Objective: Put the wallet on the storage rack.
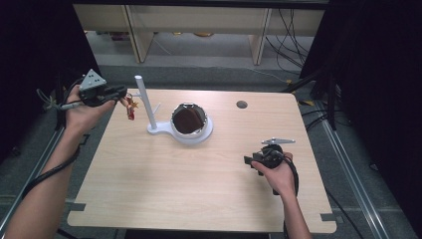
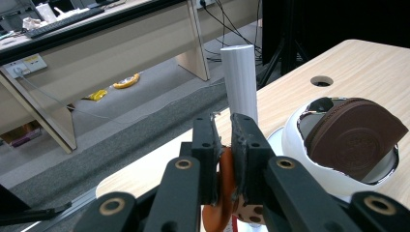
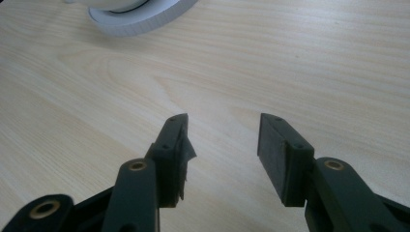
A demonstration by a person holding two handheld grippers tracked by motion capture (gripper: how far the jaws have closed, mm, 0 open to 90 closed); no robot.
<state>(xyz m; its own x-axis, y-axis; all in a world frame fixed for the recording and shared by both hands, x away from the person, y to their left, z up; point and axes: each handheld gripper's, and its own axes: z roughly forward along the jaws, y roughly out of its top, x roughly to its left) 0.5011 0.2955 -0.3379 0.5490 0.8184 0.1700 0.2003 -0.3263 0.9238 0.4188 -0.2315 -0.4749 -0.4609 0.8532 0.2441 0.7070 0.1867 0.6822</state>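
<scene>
One embossed, unreadable round mark on brown pouch (image 2: 355, 142)

Light wooden table (image 1: 199, 174) with a white stand (image 1: 171, 130) of post and bowl-shaped dish on it.

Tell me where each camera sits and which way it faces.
High view: above the person's side, looking forward and down at the table; forearms and both grippers show.
Left gripper view: along its shut jaws, holding an orange charm, toward the white post.
Right gripper view: over open jaws at bare tabletop.
All three share the white stand.
</scene>
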